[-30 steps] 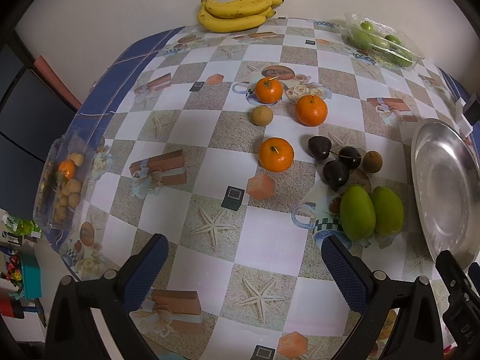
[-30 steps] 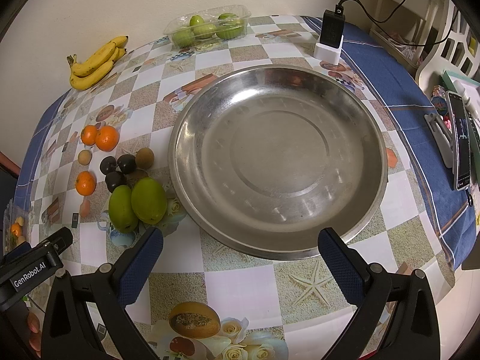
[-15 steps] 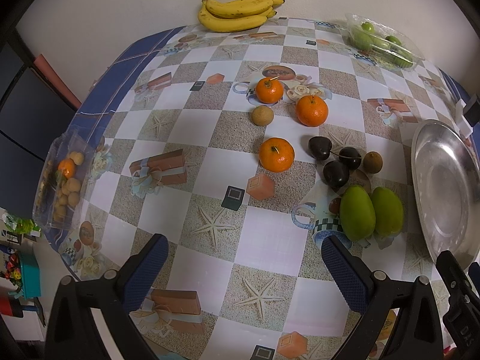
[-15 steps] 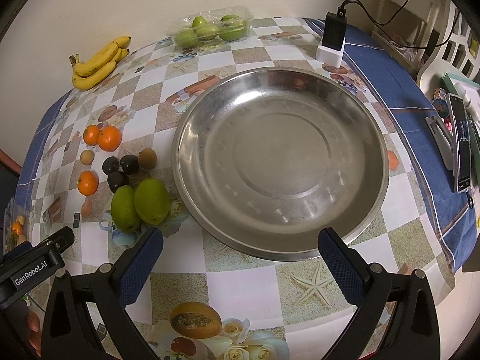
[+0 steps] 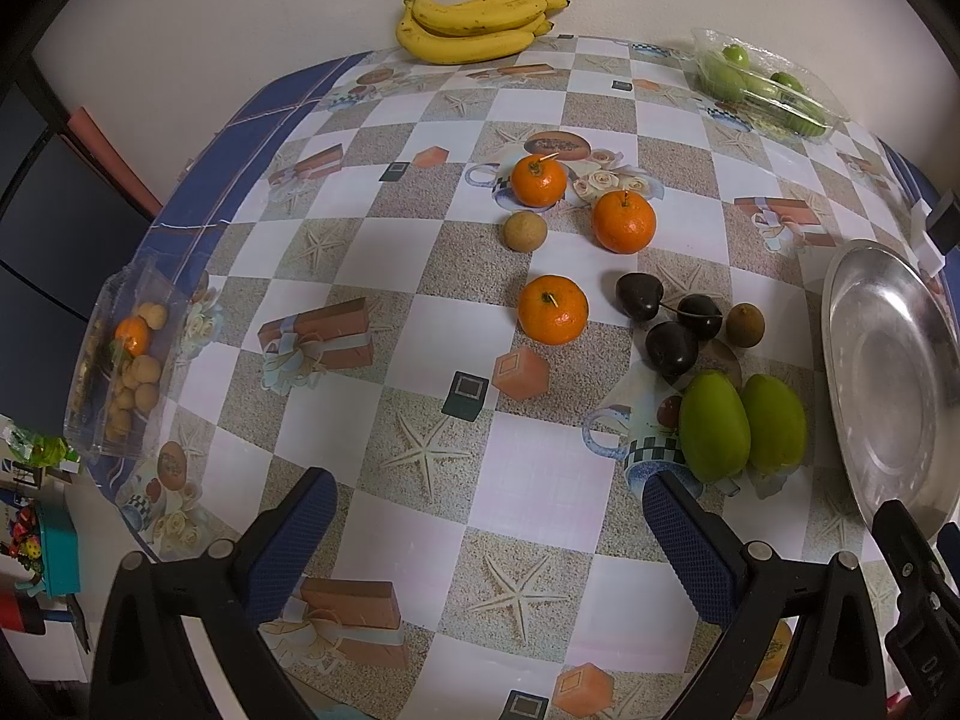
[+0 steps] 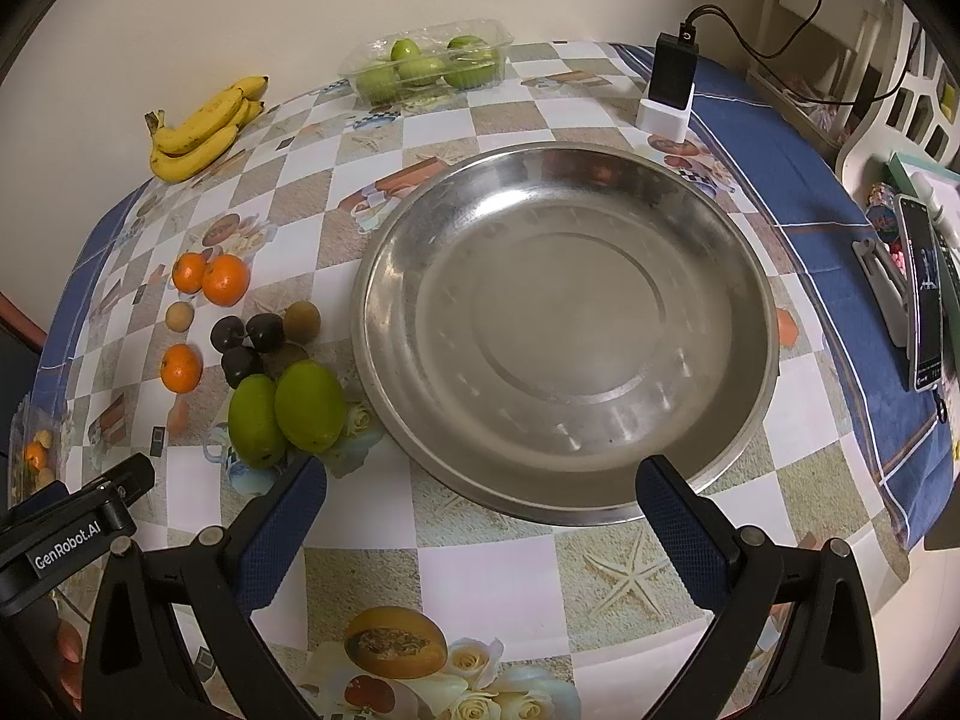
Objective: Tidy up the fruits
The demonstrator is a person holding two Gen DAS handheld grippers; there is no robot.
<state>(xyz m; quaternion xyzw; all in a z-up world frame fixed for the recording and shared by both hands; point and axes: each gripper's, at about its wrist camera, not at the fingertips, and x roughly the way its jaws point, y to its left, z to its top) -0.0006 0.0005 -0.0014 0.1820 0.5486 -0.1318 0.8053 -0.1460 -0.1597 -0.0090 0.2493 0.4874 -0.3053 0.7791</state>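
The left tool (image 5: 486, 534) is seen spread wide at the bottom of the left wrist view, with nothing gripped between its blue pads. The right tool (image 6: 480, 516) is likewise spread wide and empty at the bottom of the right wrist view.

On the table (image 5: 528, 462), three oranges (image 5: 552, 307) are found at centre frame, with dark plums (image 5: 671, 348) to their right. Two green mangoes (image 5: 714, 426), touching side by side, lie at lower right, just beside the steel tray (image 6: 744, 420), which fills the centre of the right wrist view. Bananas (image 5: 474, 30) are located at the top centre. A clear box of green fruit (image 5: 762, 84) is noted at upper right.
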